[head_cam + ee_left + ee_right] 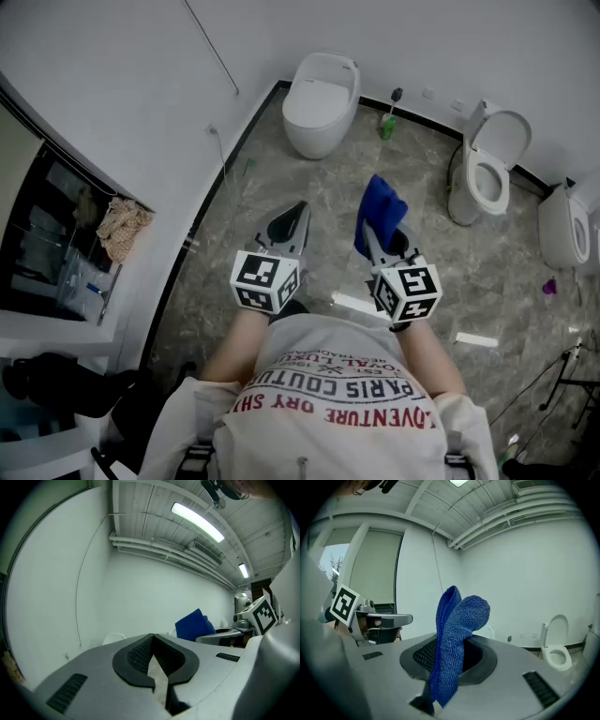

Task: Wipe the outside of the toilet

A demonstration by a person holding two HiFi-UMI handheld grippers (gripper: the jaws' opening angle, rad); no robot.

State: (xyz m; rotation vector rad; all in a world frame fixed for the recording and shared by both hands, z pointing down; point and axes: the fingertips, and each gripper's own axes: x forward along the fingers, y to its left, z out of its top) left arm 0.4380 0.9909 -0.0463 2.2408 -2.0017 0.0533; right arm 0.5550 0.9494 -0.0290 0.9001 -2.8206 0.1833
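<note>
The lidded toilet (322,98) stands by the far wall, well apart from both grippers. The right gripper (386,246) has its jaws clamped on one fold of a blue cloth (380,211), the rest standing loose, so hard rubbing could drag it out. The left gripper (289,223) has its jaws closed on nothing. A green bottle (387,125) near the toilet could be knocked over.

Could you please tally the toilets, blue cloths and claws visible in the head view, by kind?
White ceramic toilets: 3 (lid-down toilet, lid-up toilet, cropped toilet at the right edge)
Blue terry cloth: 1, clamped in the right claw
Handheld claws: 2 (left claw, right claw)
Total: 6
</note>
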